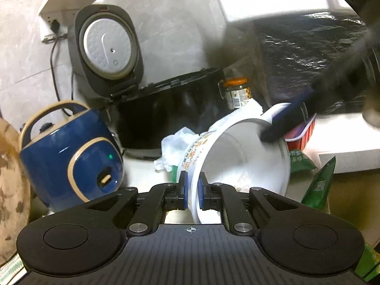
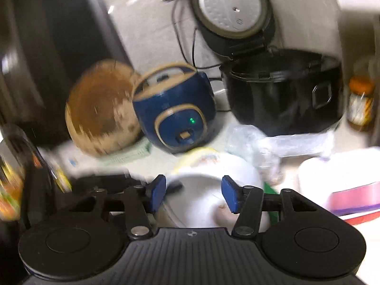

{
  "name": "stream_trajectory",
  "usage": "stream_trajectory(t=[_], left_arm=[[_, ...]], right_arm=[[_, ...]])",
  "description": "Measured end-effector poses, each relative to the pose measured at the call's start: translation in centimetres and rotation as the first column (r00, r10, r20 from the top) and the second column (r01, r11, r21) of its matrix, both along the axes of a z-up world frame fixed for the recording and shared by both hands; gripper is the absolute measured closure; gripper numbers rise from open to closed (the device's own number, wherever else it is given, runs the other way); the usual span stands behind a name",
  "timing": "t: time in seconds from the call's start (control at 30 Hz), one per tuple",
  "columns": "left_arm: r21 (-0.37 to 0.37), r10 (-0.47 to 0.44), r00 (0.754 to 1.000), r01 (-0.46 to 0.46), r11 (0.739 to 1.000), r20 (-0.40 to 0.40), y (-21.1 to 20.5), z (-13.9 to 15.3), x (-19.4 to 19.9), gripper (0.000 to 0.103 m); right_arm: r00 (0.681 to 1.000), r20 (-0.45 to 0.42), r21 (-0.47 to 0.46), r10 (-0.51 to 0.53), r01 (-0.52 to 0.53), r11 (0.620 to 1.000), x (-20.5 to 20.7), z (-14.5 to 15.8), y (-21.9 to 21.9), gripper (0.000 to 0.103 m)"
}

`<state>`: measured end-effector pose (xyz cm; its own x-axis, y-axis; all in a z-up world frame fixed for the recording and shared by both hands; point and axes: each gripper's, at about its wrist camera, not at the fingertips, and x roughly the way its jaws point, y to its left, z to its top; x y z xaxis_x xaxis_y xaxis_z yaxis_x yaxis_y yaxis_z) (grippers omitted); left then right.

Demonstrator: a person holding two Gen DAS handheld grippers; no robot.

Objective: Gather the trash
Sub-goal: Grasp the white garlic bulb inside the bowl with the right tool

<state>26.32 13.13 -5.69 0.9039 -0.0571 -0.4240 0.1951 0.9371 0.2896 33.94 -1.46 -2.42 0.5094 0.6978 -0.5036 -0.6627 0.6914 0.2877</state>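
Observation:
A white paper noodle bowl (image 1: 242, 156) lies tilted with its mouth toward me. My left gripper (image 1: 192, 178) is shut on its near wall, one blue pad inside and one outside. A blurred blue finger (image 1: 285, 121) of the right gripper reaches in from the upper right over the bowl's far rim. In the blurred right wrist view, my right gripper (image 2: 193, 190) stands open above the same bowl (image 2: 204, 204), with nothing pressed between its pads. A crumpled clear plastic bag (image 1: 173, 147) lies behind the bowl. Green snack wrappers (image 1: 320, 185) lie to its right.
A blue rice cooker (image 1: 71, 152) stands at the left and a black cooker (image 1: 166, 116) with its lid up behind. An orange-lidded jar (image 1: 237, 92), a red and purple tub (image 1: 301, 133) and a black plastic bag (image 1: 308, 54) crowd the right. A round wooden board (image 2: 99, 109) leans at far left.

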Motion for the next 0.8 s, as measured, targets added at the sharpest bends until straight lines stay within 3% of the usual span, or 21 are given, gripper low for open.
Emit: stream_trajectory(t=[0.13, 0.27, 0.33, 0.4, 0.47, 0.8], left_arm=[[-0.007, -0.007, 1.000, 0.007, 1.000, -0.017, 0.3, -0.2, -0.1, 0.091], [-0.035, -0.008, 0.999, 0.006, 0.999, -0.041, 1.1, -0.1, 0.0, 0.091], [-0.090, 0.001, 0.998, -0.006, 0.996, -0.060, 1.6, 0.1, 0.0, 0.089], [-0.164, 0.010, 0.996, -0.025, 0.986, -0.088, 2.3, 0.4, 0.2, 0.086], [-0.193, 0.005, 0.995, -0.024, 0.981, -0.102, 2.5, 0.4, 0.3, 0.085], [-0.175, 0.050, 0.991, -0.071, 0.982, -0.121, 2.6, 0.3, 0.5, 0.085]], right_arm=[[0.996, 0.087, -0.200, 0.005, 0.013, 0.980, -1.2, -2.4, 1.6, 0.057], [0.970, 0.229, -0.391, 0.083, 0.014, 0.920, -1.3, -5.0, 5.9, 0.056], [0.965, 0.244, -0.455, 0.091, 0.031, 0.890, -0.8, -6.2, 7.5, 0.056], [0.972, 0.221, -0.486, 0.077, 0.041, 0.873, 0.3, -7.2, 8.4, 0.055], [0.981, 0.183, -0.515, 0.064, 0.040, 0.856, 1.4, -8.3, 9.0, 0.049], [0.989, 0.144, -0.459, 0.017, 0.052, 0.887, 4.3, -9.3, 10.4, 0.048]])
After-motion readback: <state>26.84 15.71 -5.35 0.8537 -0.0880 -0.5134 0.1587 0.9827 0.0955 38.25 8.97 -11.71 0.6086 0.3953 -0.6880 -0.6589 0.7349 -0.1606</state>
